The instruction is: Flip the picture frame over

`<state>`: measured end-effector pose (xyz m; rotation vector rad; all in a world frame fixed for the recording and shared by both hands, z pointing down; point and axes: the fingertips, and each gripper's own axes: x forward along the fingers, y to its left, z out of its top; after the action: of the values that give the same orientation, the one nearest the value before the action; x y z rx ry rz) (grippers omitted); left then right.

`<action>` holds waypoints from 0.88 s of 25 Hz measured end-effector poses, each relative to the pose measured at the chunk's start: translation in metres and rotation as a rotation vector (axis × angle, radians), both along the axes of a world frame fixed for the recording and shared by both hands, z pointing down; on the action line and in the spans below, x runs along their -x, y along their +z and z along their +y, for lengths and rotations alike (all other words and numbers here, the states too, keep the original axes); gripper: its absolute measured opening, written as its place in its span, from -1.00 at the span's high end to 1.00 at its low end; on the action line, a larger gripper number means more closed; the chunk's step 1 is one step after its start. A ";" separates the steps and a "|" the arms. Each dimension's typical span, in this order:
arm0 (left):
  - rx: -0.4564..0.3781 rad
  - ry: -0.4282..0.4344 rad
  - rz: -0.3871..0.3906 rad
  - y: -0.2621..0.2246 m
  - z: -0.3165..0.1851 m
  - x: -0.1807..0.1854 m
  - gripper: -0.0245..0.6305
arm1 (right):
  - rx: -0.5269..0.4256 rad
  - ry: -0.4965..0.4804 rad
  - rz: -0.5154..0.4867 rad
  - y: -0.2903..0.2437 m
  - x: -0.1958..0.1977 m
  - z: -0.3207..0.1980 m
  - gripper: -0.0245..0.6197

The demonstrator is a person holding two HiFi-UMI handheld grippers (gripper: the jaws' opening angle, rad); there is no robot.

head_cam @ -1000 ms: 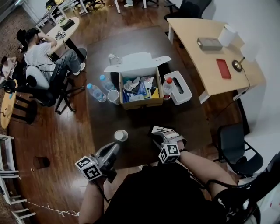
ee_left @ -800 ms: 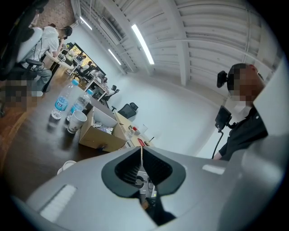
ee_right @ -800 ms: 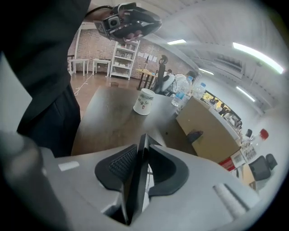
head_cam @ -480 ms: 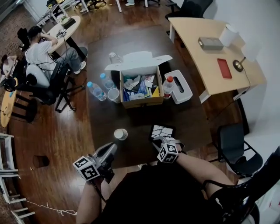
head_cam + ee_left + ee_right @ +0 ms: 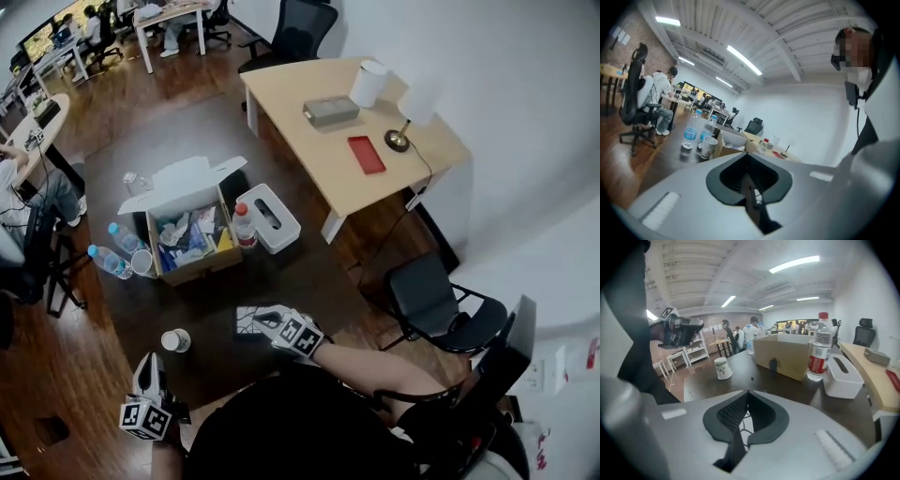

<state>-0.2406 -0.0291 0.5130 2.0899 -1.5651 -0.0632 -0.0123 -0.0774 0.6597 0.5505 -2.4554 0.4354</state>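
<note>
The picture frame [image 5: 244,326] is black with a white cracked-pattern picture. It lies flat and picture side up on the dark table [image 5: 281,272], near its front edge. My right gripper [image 5: 270,319] reaches over the frame's right part. In the right gripper view its jaws [image 5: 747,390] are shut, and the frame's white pattern [image 5: 746,423] shows below through the gap behind the tips. My left gripper [image 5: 147,364] hangs at the lower left, off the table's corner and well away from the frame. It is shut [image 5: 746,153] with nothing in it.
An open cardboard box [image 5: 187,239] of mixed things stands mid-table, with a white tissue box [image 5: 270,217] and a red-capped bottle [image 5: 242,223] beside it. Two bottles [image 5: 112,255] and a paper cup [image 5: 142,262] stand left; another cup [image 5: 173,340] is nearer. An office chair [image 5: 431,300] is right.
The frame went from tilted under the right gripper to lying flat, picture up. The right gripper's jaws closed. The left gripper dropped toward the lower left, and the head view swung.
</note>
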 end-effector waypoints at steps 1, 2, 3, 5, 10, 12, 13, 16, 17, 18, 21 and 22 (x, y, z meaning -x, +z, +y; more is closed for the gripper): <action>0.009 0.001 -0.062 0.007 0.001 -0.001 0.93 | 0.004 0.035 -0.008 -0.002 -0.007 -0.005 0.91; 0.017 0.008 -0.119 0.013 0.002 -0.002 0.93 | 0.008 0.067 -0.013 -0.003 -0.013 -0.008 0.91; 0.022 0.017 -0.160 0.018 0.003 -0.004 0.93 | 0.009 0.093 -0.014 -0.003 -0.018 -0.011 0.91; 0.024 0.041 -0.186 0.024 0.004 -0.012 0.93 | 0.005 0.132 -0.008 -0.003 -0.028 -0.015 0.92; 0.035 0.089 -0.190 0.029 0.006 -0.027 0.93 | 0.008 0.196 0.017 0.003 -0.045 -0.019 0.92; 0.039 0.097 -0.193 0.029 0.005 -0.028 0.93 | 0.009 0.192 0.020 0.004 -0.045 -0.017 0.92; 0.040 0.098 -0.194 0.029 0.004 -0.028 0.93 | 0.009 0.189 0.020 0.004 -0.045 -0.016 0.92; 0.034 0.100 -0.201 0.026 0.002 -0.029 0.93 | 0.013 0.177 0.015 0.006 -0.042 -0.014 0.92; 0.030 0.102 -0.204 0.024 0.002 -0.030 0.93 | 0.014 0.174 0.013 0.006 -0.041 -0.014 0.92; 0.028 0.104 -0.205 0.023 0.002 -0.032 0.93 | 0.014 0.171 0.011 0.006 -0.040 -0.014 0.92; 0.027 0.105 -0.206 0.021 0.003 -0.033 0.93 | 0.013 0.164 0.010 0.007 -0.039 -0.014 0.92; 0.028 0.104 -0.205 0.021 0.005 -0.033 0.93 | 0.013 0.163 0.011 0.007 -0.039 -0.014 0.92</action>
<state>-0.2073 -0.0246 0.5339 2.2089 -1.5589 0.2148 0.0262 -0.0910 0.6667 0.7490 -2.4051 0.5124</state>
